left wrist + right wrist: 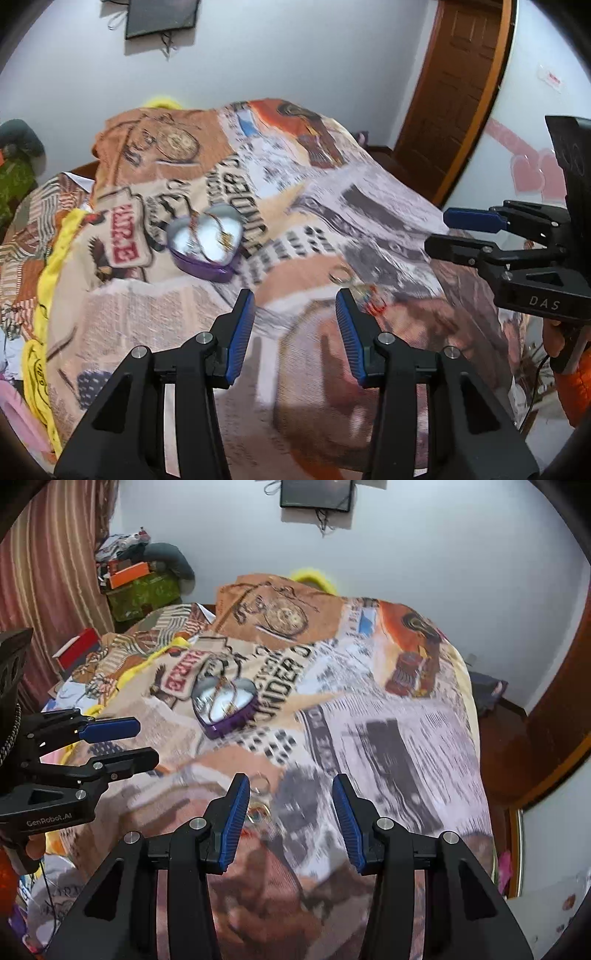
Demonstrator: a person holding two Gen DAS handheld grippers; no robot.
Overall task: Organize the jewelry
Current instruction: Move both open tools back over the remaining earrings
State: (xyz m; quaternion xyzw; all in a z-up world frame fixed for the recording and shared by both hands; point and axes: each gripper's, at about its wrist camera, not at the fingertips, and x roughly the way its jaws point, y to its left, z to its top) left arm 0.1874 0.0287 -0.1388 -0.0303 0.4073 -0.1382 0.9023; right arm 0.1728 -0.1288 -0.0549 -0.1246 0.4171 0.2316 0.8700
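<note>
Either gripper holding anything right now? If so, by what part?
Nothing held. The left gripper and right gripper both have open, empty jaws above the bedspread. The ring lies loose on it.

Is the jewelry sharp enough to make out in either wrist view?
Left wrist view: motion blur smears the heart-shaped box and loose ring. Right wrist view: the same box is a little crisper; jewelry by the right hand-held gripper is blurred.

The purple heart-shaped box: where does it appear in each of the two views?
Left wrist view: the purple heart-shaped box lies left of centre, beyond the left gripper.
Right wrist view: the box lies above centre, slightly left, beyond the right gripper.
Shared landmark: the red stamp print on the blanket, left of the box.
</note>
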